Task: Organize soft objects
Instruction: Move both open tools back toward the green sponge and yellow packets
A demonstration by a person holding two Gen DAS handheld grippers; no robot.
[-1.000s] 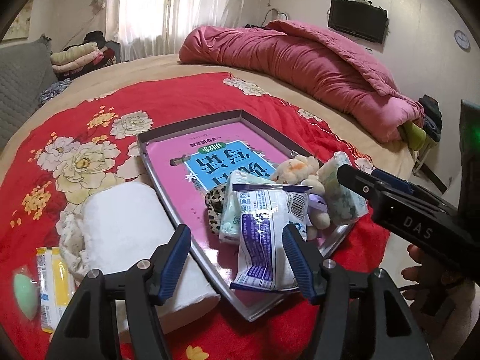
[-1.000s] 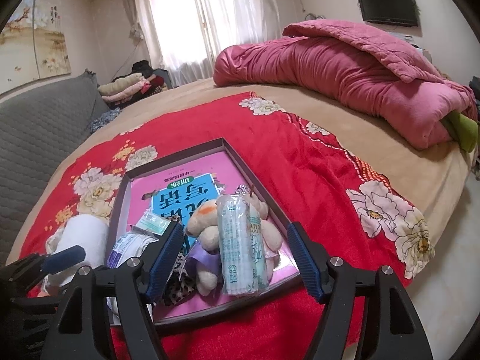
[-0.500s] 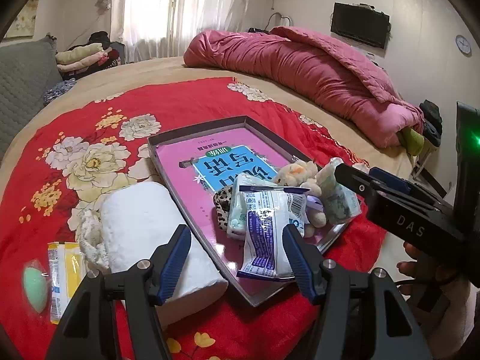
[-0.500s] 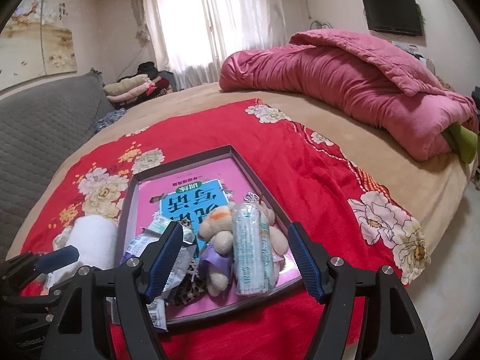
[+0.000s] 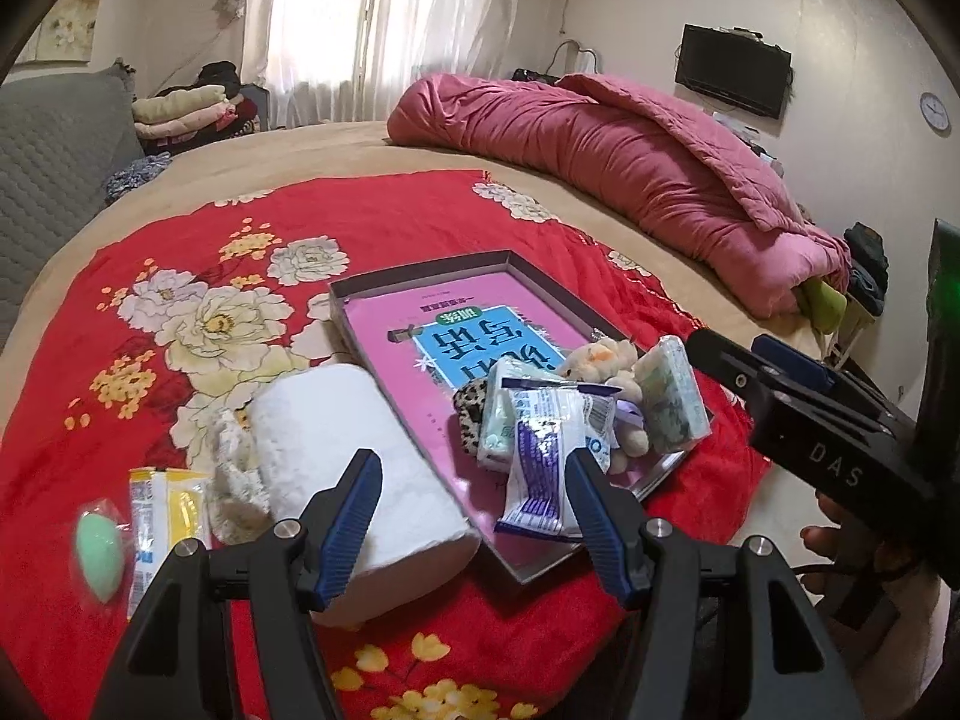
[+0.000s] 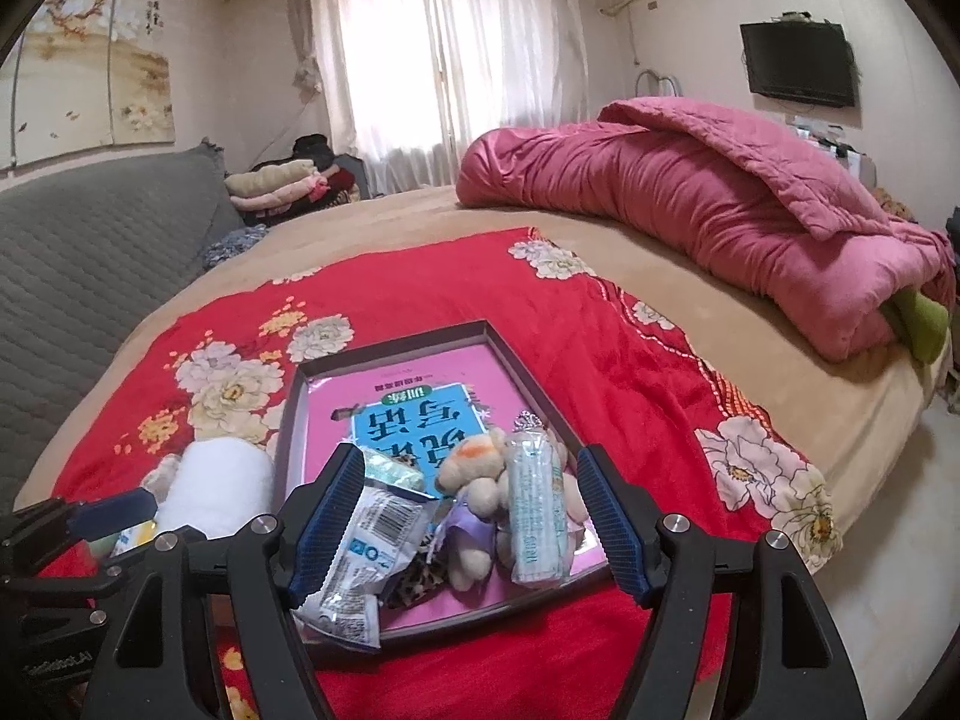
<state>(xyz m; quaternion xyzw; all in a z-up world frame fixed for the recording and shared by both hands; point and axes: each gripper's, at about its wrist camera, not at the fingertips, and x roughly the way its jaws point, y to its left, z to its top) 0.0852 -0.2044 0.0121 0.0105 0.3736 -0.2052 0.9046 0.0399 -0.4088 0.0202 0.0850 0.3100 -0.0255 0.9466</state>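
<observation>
A grey shallow box (image 5: 543,275) (image 6: 513,354) with a pink book in it lies on the red floral blanket. At its near end lie a small plush bear (image 5: 600,360) (image 6: 477,474), a tissue pack (image 5: 672,399) (image 6: 534,516), a white-purple packet (image 5: 543,456) (image 6: 360,546) and a leopard-print piece (image 5: 471,414). A white rolled towel (image 5: 342,456) (image 6: 213,486) lies left of the box. My left gripper (image 5: 474,516) is open and empty above the towel and packet. My right gripper (image 6: 468,516) is open and empty above the box's near end.
A yellow-white packet (image 5: 168,510) and a green sponge (image 5: 99,546) lie at the near left. A pink quilt (image 5: 630,162) (image 6: 720,204) is bunched at the far right of the bed. A grey headboard (image 6: 84,252) stands at left. The bed edge drops off at right.
Both grippers have pulled back and up from the box, so the objects look smaller and farther. Both stay open. The objects have not moved.
</observation>
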